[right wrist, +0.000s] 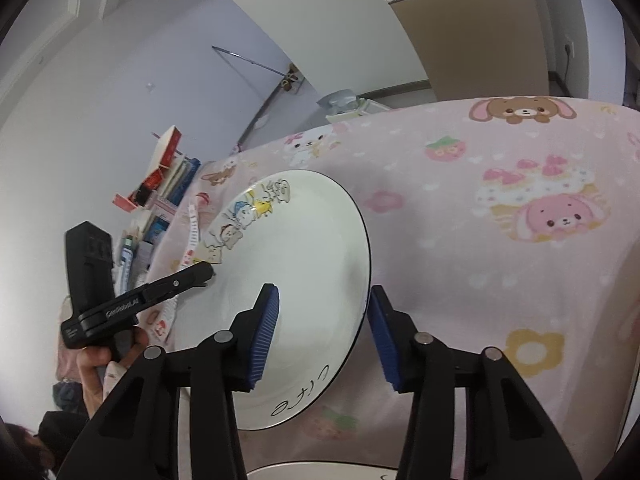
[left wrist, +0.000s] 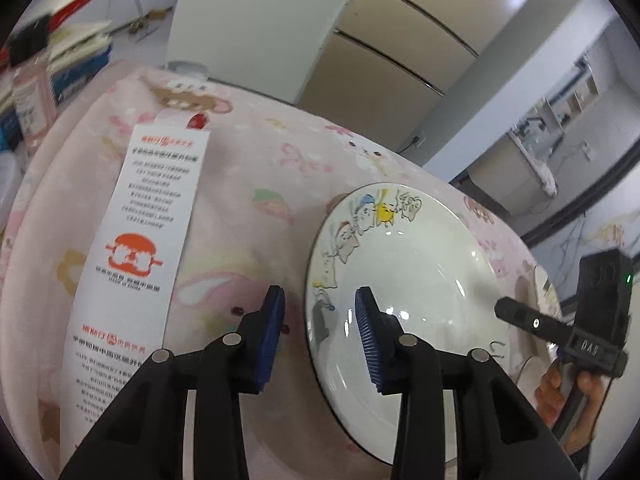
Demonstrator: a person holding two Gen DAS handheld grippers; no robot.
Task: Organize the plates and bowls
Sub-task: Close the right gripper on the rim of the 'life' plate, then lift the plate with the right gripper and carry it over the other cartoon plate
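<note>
A white plate (left wrist: 404, 280) with cartoon drawings and a dark rim lies on the pink cartoon cloth (left wrist: 248, 184). My left gripper (left wrist: 320, 312) is open, its blue pads (left wrist: 368, 328) straddling the plate's left rim. My right gripper (right wrist: 322, 320) is open too, with the plate's right rim (right wrist: 320, 264) between its pads. Each view shows the other gripper at the plate's opposite side: the right one (left wrist: 560, 328), the left one (right wrist: 160, 292). A second white dish's edge (right wrist: 320, 472) shows at the bottom of the right wrist view.
A long white paper tag with orange print (left wrist: 148, 220) lies on the cloth left of the plate. Books and boxes (right wrist: 168, 184) are stacked beyond the table's far edge. A beige cabinet (left wrist: 384, 48) stands behind.
</note>
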